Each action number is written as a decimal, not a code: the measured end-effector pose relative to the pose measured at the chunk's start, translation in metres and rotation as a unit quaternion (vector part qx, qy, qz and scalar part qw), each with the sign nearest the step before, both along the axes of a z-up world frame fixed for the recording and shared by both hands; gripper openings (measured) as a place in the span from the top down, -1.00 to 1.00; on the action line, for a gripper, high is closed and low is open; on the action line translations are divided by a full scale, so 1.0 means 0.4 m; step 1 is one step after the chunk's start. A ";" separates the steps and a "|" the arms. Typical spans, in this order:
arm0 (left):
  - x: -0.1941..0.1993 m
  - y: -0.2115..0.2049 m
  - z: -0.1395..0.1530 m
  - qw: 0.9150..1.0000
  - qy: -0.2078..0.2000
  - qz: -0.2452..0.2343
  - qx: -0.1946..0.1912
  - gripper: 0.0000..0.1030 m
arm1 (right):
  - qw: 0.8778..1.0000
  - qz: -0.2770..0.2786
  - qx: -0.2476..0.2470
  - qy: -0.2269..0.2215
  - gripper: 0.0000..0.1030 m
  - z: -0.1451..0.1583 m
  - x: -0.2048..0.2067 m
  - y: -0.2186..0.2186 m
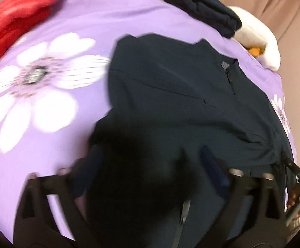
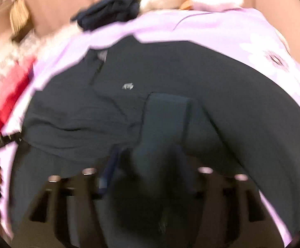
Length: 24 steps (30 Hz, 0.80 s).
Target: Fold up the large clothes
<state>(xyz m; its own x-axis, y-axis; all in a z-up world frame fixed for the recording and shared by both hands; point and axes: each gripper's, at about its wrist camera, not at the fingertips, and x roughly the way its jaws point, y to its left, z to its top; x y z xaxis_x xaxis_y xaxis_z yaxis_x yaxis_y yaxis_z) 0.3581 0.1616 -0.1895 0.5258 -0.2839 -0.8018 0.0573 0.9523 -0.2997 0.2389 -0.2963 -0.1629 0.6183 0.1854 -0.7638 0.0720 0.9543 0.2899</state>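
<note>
- Purple floral bedspread (image 1: pixel 71 24) carries everything; large white flower print (image 1: pixel 38 82) lies on the bare cloth beside the jacket.
- Red garment (image 1: pixel 20 14) is bunched at one far corner of the bed.
- Folded dark garment (image 1: pixel 203 6) sits at the far edge, touching a white plush item (image 1: pixel 257 39).
- Pinkish curtain (image 1: pixel 273 6) hangs beyond the bed.
- Dark navy jacket (image 1: pixel 181 95) lies spread across the bedspread, zip collar toward the far edge; small pale chest logo (image 2: pixel 127 86) shows in the right wrist view.
- Left gripper (image 1: pixel 148 161): a dark fold of jacket fills the gap and hides the fingertips; jaws look clamped on it.
- Right gripper (image 2: pixel 148 159): jaws grip a raised jacket fold. Both views are motion-blurred.
</note>
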 end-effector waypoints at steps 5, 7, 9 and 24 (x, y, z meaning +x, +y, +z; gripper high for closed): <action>-0.137 0.041 0.038 0.999 -0.008 -0.009 -0.035 -0.96 | 0.998 -0.052 0.042 -0.015 -0.37 0.039 -0.217 -0.099; -0.200 0.052 0.044 0.999 -0.004 -0.006 -0.047 -0.96 | 0.995 -0.082 0.051 -0.013 -0.49 0.044 -0.306 -0.140; -0.248 0.052 0.044 0.998 0.000 -0.006 -0.058 -0.96 | 0.993 -0.105 0.057 -0.009 -0.54 0.042 -0.365 -0.165; -0.489 -0.177 0.082 0.989 0.028 -0.102 -0.105 -0.96 | 0.918 -0.364 0.142 -0.062 -0.59 -0.009 -0.859 -0.488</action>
<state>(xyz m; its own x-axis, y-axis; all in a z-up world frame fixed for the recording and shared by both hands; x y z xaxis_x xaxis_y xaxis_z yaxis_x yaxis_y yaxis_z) 0.1623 0.0909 -0.1567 0.3976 -0.5427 -0.7399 0.2193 0.8392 -0.4977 -0.1049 -0.4915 -0.1666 0.7367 -0.1298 -0.6637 0.6100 0.5511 0.5693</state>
